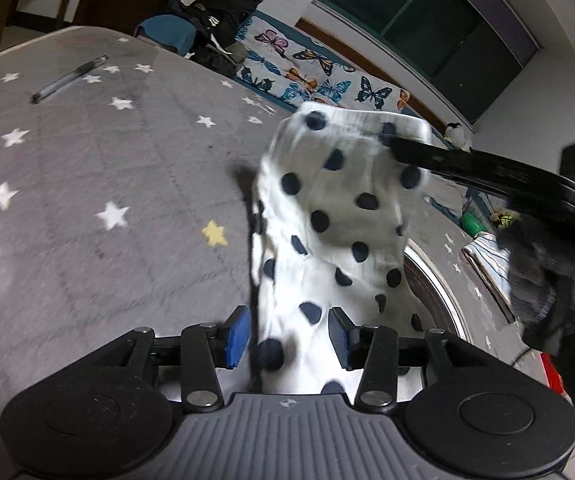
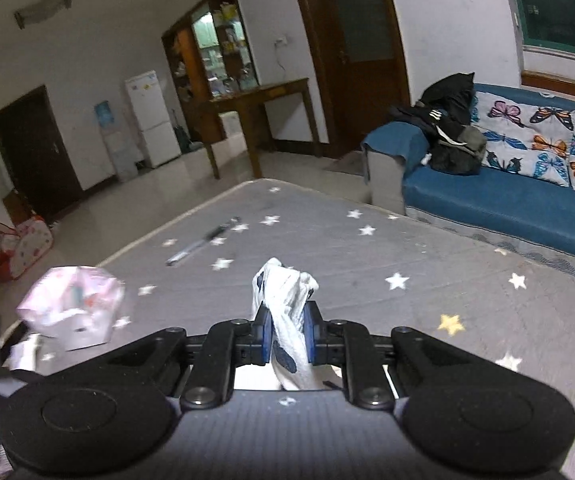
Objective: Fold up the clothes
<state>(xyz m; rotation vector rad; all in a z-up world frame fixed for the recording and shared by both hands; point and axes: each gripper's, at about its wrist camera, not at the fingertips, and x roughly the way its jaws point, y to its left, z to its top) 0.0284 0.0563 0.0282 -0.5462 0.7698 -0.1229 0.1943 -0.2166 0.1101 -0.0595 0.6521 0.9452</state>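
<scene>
The left gripper [image 1: 289,338] stood partly open, the white polka-dot garment [image 1: 339,216] hanging loosely between its blue pads [image 1: 239,338] and rising ahead. The right gripper [image 2: 287,332] pinched the garment's bunched edge above the star-patterned grey mat [image 1: 99,160].

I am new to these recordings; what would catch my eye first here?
The white cloth with dark blue dots hangs lifted above the grey star-patterned mat, pinched in the right claw. The left claw stands open around its lower part. Behind, butterfly-print cushions lie on a blue sofa.
</scene>
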